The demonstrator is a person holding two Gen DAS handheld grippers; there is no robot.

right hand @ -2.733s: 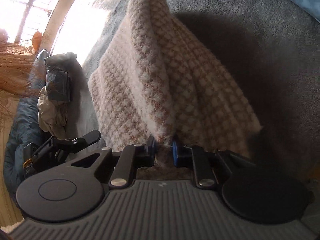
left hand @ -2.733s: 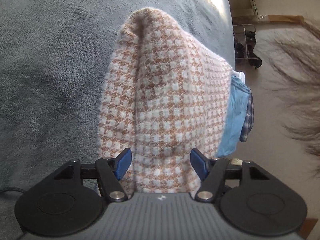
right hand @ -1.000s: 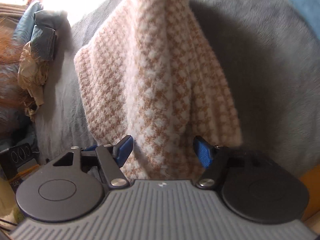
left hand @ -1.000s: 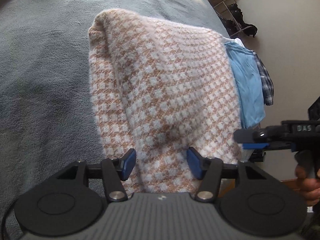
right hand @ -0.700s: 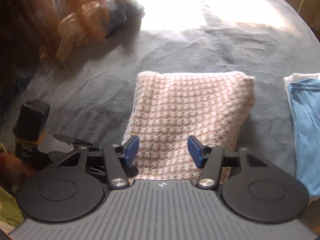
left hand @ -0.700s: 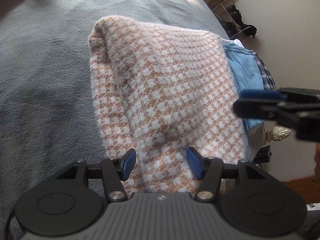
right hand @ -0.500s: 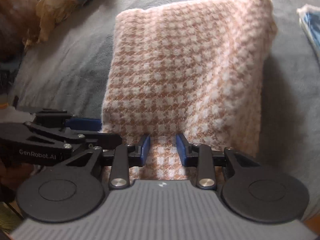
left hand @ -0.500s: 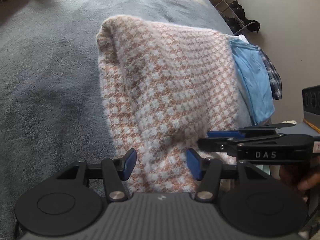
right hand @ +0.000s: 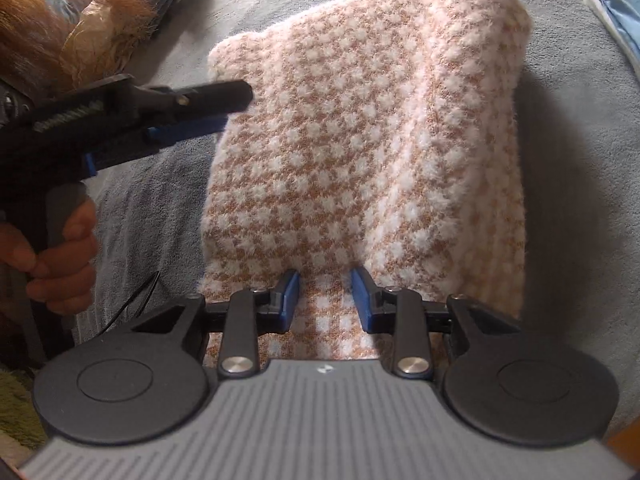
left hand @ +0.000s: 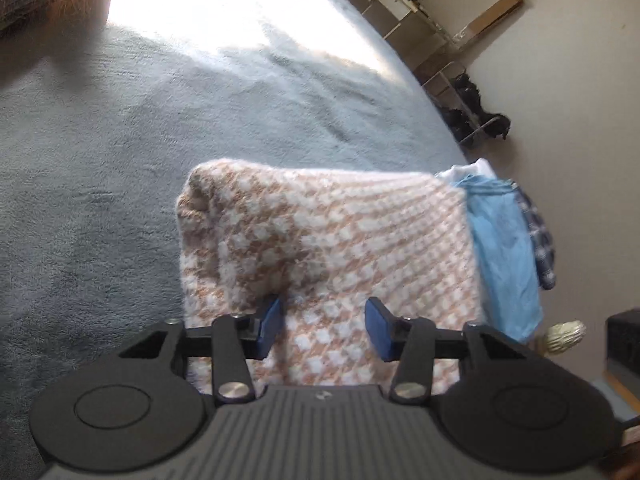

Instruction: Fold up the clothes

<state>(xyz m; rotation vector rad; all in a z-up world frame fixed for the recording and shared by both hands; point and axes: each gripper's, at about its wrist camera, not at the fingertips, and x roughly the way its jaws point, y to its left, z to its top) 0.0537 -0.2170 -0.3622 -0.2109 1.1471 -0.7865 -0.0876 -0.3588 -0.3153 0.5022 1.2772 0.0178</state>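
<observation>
A folded tan-and-white houndstooth knit sweater (left hand: 332, 240) lies on the grey blanket, also filling the right wrist view (right hand: 368, 148). My left gripper (left hand: 325, 328) is open, its blue pads on either side of the sweater's near edge, with fabric between them. My right gripper (right hand: 325, 295) is open a little narrower, its pads straddling the sweater's near hem. The left gripper also shows from the side in the right wrist view (right hand: 192, 118), held at the sweater's left edge by a hand.
The grey blanket (left hand: 120, 160) covers the bed. A folded light-blue garment (left hand: 504, 248) and a plaid one (left hand: 540, 240) lie to the sweater's right. A pile of clothes (right hand: 116, 12) sits at the far left. A shoe rack (left hand: 468, 112) stands by the wall.
The right gripper let go of the sweater, swung round to its near hem, narrowed and now stands a little wider. The left gripper has stayed open and lifted its view toward the far bed.
</observation>
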